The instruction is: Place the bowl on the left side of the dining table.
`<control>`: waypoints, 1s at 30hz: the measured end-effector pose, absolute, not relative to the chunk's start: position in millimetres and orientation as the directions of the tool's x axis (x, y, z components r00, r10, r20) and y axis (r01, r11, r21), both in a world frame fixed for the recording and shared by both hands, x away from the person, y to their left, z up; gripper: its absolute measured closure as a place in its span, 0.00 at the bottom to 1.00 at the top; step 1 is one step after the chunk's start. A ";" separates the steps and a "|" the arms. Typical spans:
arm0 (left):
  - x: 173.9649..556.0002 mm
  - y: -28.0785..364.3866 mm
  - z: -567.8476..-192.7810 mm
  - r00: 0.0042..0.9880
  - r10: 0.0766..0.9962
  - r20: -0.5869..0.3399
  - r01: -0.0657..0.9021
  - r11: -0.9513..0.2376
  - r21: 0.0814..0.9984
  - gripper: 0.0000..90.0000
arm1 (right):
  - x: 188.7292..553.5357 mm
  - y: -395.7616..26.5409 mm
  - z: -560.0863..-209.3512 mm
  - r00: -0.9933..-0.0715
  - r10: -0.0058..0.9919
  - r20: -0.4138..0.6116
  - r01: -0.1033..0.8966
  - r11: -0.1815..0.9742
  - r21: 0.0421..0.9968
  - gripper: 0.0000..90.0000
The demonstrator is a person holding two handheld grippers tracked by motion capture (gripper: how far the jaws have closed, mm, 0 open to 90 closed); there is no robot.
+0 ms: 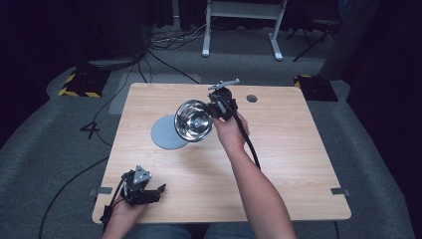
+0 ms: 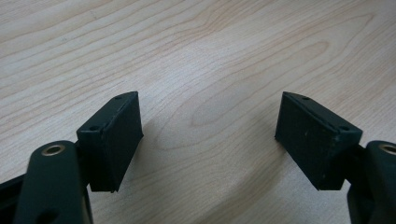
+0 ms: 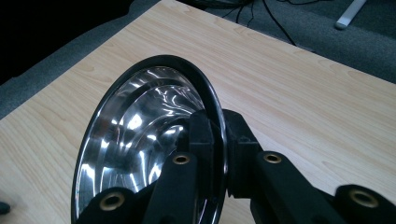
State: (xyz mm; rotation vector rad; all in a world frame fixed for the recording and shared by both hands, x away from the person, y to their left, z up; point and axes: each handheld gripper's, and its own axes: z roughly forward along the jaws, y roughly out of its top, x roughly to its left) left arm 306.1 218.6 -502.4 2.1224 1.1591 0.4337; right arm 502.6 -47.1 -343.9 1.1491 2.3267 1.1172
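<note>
A shiny steel bowl [image 1: 193, 120] hangs tilted above the table, its inside facing the camera in the high view. My right gripper [image 1: 218, 108] is shut on the bowl's rim at its right side. In the right gripper view the bowl [image 3: 135, 135] stands on edge, with one jaw inside it and the other outside, pinching the rim at my right gripper [image 3: 219, 140]. A flat grey round disc [image 1: 165, 134] lies on the table below and left of the bowl. My left gripper [image 1: 155, 191] rests near the front left corner, and in its own view my left gripper [image 2: 208, 133] is open over bare wood.
The light wooden table [image 1: 278, 164] has a small round hole [image 1: 252, 98] near its far edge. Grey carpet with cables surrounds it. A white desk frame [image 1: 241, 30] stands beyond the table, and yellow-black striped bases [image 1: 79, 84] sit at the far corners.
</note>
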 end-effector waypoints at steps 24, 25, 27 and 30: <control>313.0 213.1 -502.4 0.563 0.826 -0.024 0.604 -0.391 0.694 0.25 | 534.8 6.4 -364.5 -0.628 0.773 0.088 0.560 0.371 0.741 0.93; 313.0 213.2 -502.4 0.563 0.826 -0.025 0.605 -0.392 0.694 0.25 | 536.6 11.2 -366.7 -0.627 0.773 0.095 0.566 0.369 0.737 0.93; 313.0 213.2 -502.4 0.563 0.826 -0.024 0.604 -0.392 0.694 0.25 | 537.7 15.2 -368.9 -0.631 0.767 0.115 0.569 0.358 0.741 0.93; 313.0 213.2 -502.3 0.563 0.826 -0.025 0.605 -0.392 0.694 0.25 | 540.1 19.6 -373.6 -0.634 0.762 0.133 0.572 0.346 0.744 0.93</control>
